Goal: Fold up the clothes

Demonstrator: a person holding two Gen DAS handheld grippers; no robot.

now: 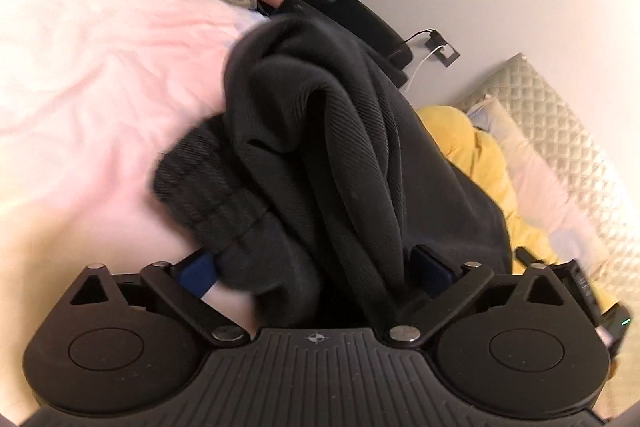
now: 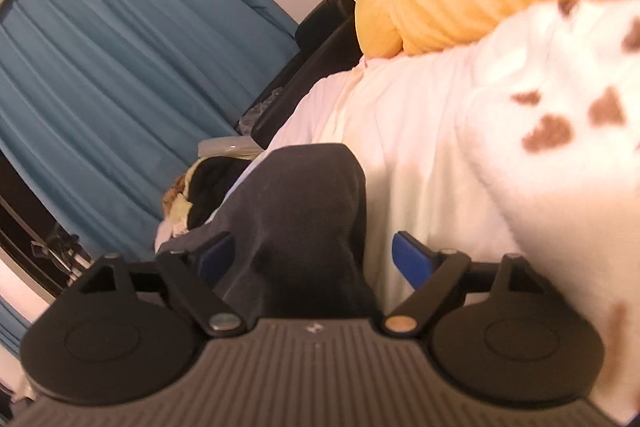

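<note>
— Left gripper [image 1: 316,269] stands wide, blue pads clear of the dark garment [image 1: 320,155] bunched between them?

— Yes, cloth between the fingers but not pinched. Right gripper [image 2: 308,255] is spread too, the same dark fabric [image 2: 304,211] lying loose in its gap.

— Which way does it run?

— Lengthwise away from both cameras, across the white bedcover [image 2: 400,147], toward the teal curtain [image 2: 120,67].
</note>
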